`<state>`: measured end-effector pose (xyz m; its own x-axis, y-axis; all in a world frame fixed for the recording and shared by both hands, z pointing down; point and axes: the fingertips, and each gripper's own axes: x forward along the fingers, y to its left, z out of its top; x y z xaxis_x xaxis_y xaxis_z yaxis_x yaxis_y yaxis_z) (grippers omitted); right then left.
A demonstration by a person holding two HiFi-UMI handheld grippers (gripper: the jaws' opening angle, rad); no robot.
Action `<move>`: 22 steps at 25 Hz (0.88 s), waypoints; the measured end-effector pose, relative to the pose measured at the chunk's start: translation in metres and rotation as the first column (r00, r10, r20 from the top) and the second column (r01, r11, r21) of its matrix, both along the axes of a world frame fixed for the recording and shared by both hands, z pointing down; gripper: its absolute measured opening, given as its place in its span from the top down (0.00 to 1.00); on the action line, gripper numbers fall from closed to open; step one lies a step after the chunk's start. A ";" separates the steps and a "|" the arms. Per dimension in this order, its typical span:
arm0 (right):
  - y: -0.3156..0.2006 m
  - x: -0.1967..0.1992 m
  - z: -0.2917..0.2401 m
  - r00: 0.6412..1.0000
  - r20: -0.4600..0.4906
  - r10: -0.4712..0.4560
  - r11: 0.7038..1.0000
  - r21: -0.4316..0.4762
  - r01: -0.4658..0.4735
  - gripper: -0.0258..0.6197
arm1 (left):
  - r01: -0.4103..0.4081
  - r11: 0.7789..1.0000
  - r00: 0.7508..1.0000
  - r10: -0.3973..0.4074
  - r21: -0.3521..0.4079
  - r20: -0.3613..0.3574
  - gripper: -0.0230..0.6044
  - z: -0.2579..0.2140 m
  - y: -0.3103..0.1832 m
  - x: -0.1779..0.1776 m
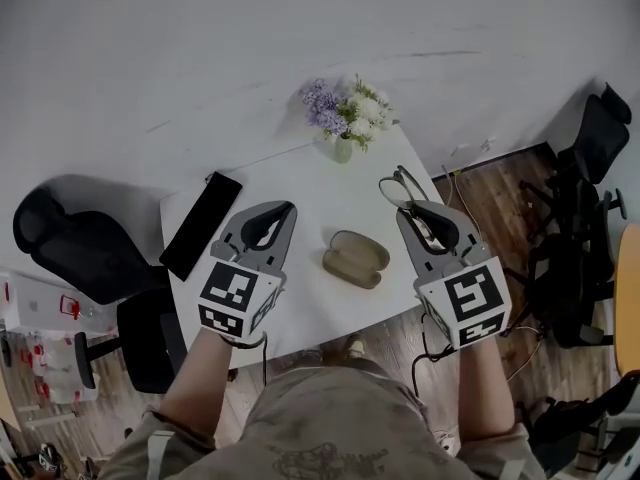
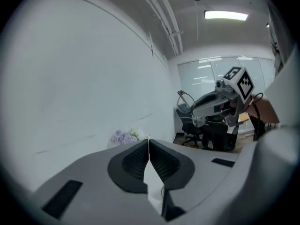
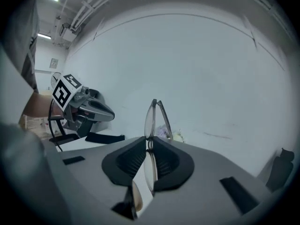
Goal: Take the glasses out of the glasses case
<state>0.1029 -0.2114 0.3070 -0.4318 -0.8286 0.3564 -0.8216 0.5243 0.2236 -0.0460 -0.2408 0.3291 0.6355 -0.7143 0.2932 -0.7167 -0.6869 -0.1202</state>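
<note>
In the head view the right gripper [image 1: 410, 214] holds the glasses [image 1: 398, 186] clear of the glasses case [image 1: 356, 259]. The case lies on the tabletop [image 1: 300, 183] between the two hands, its long axis running across, with the left gripper [image 1: 288, 210] to its left. The left gripper view shows its jaws pressed together on nothing. The right gripper view shows those jaws pinching the folded glasses edge-on, lenses standing upright past the tips, so setting them down looks like the right hand's job.
</note>
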 end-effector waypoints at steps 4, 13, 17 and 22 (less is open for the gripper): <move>0.015 0.013 -0.043 0.998 0.060 0.010 0.994 0.109 -0.016 0.86 | 0.010 0.996 0.998 -0.005 0.086 -0.063 0.93 -0.048 0.006 0.000; 0.051 0.035 -0.086 0.982 0.186 0.014 0.979 0.196 -0.051 0.86 | 0.024 0.972 0.993 0.003 0.232 -0.114 0.93 -0.099 0.027 0.006; 0.063 0.045 -0.089 0.972 0.235 0.017 0.978 0.197 -0.065 0.86 | 0.021 0.970 0.994 0.006 0.242 -0.111 0.93 -0.101 0.036 0.010; 0.075 0.047 -0.075 0.962 0.272 0.009 0.988 0.148 -0.051 0.86 | 0.025 0.976 0.995 -0.003 0.216 -0.102 0.93 -0.091 0.044 0.012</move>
<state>0.1503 -0.1366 0.2324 -0.4682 -0.8781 0.0982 -0.8773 0.4752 0.0667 -0.0340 -0.1973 0.2376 0.6431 -0.7629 0.0659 -0.7421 -0.6422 -0.1923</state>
